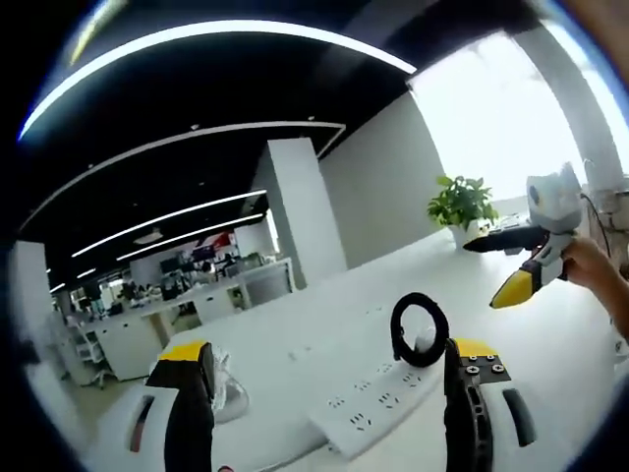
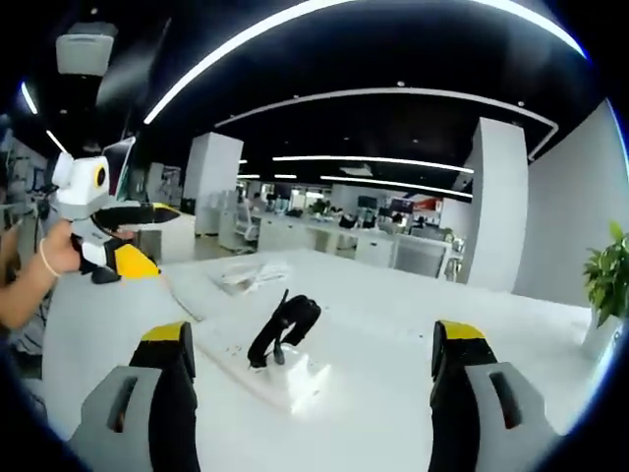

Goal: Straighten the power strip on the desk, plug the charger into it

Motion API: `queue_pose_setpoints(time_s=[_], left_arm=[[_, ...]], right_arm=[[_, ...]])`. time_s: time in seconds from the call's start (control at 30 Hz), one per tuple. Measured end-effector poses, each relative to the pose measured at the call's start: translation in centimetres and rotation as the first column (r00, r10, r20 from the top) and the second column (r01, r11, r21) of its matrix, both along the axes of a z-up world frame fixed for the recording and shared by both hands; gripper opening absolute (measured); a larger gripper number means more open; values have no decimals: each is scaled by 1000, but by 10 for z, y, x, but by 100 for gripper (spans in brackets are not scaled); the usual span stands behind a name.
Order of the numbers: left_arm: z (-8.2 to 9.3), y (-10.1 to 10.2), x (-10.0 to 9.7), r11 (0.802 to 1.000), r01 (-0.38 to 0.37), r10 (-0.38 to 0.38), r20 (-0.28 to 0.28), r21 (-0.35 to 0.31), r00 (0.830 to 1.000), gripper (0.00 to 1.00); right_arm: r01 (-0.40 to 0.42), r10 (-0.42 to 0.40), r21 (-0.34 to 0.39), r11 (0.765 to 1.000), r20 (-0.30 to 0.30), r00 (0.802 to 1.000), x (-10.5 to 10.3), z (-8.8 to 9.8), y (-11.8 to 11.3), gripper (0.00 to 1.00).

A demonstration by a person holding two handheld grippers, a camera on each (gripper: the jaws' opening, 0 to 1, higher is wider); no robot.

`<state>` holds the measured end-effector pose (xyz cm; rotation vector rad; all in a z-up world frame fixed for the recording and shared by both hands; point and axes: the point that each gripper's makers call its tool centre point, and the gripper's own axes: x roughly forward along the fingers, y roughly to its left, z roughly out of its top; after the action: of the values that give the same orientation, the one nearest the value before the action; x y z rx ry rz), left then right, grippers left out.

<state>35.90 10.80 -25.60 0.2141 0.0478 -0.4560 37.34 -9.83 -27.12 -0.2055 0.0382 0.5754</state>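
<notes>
1. Yellow-tipped jaws of the left gripper point(image 1: 329, 369) stood wide apart and held nothing; those of the right gripper point(image 2: 307, 344) were likewise parted and empty.
2. Between and just beyond the left jaws lay the power strip point(image 1: 378, 403), flat on the white surface point(image 1: 550, 334).
3. Its long axis ran on a slant across the left gripper view, near end low at the centre, far end rising toward the right jaw.
4. A black cable point(image 1: 419, 329) stood in a loop at the strip's far end; whether this belonged to the charger could not be told.
5. In the right gripper view the strip point(image 2: 260, 369) lay ahead and left of centre.
6. Judgement: both grippers hovered above the strip; the left appeared nearer and better aligned for the straightening.
</notes>
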Motion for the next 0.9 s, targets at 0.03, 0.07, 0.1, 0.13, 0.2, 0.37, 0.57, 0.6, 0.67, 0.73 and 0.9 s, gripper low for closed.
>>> queue_pose_setpoints(time_s=[0.03,0.07,0.1,0.13,0.2,0.37,0.57,0.6,0.67,0.73,0.9], left_arm=[[-1,-1,-3,999,7,-7,-11,-33,1000,99],[-1,-1,-6,998,4,-6,-24,-69,1000,99],[0,1,-8,996,6,-8,-20,-86,1000,99],[1,2,-11,995,8,-9,-10,-97,1000,99],[1,5,-16,993,1,-1,-4,-114,1000,99],[-5,9,-24,998,-36,37,11,-58,999,99],[-11,11,-39,998,-62,63,34,-23,997,99],[-11,12,-42,998,-65,66,37,-25,997,99],[-12,13,-47,997,-70,72,42,-39,997,99],[-13,16,-51,995,-77,79,39,-57,996,99],[-18,24,-59,992,-92,94,29,-83,995,99]], right_arm=[[-6,6,1,1000,5,1000,-2,0,1,99],[-13,13,2,1000,9,1000,-4,-1,1,99],[-14,14,4,1000,10,1000,-5,-2,1,99],[-15,15,7,1000,13,1000,-7,-4,1,99],[-14,14,14,1000,13,1000,-12,-7,0,99],[-19,19,31,999,15,1000,-18,-9,-1,99],[-24,23,44,999,12,1000,-27,-10,-6,98],[-25,25,44,999,13,1000,-29,-10,-6,98],[-25,25,42,999,13,1000,-34,-10,-8,98],[-20,20,46,999,18,1000,-40,-8,-10,98],[-19,17,48,999,38,999,-53,-5,-16,97]])
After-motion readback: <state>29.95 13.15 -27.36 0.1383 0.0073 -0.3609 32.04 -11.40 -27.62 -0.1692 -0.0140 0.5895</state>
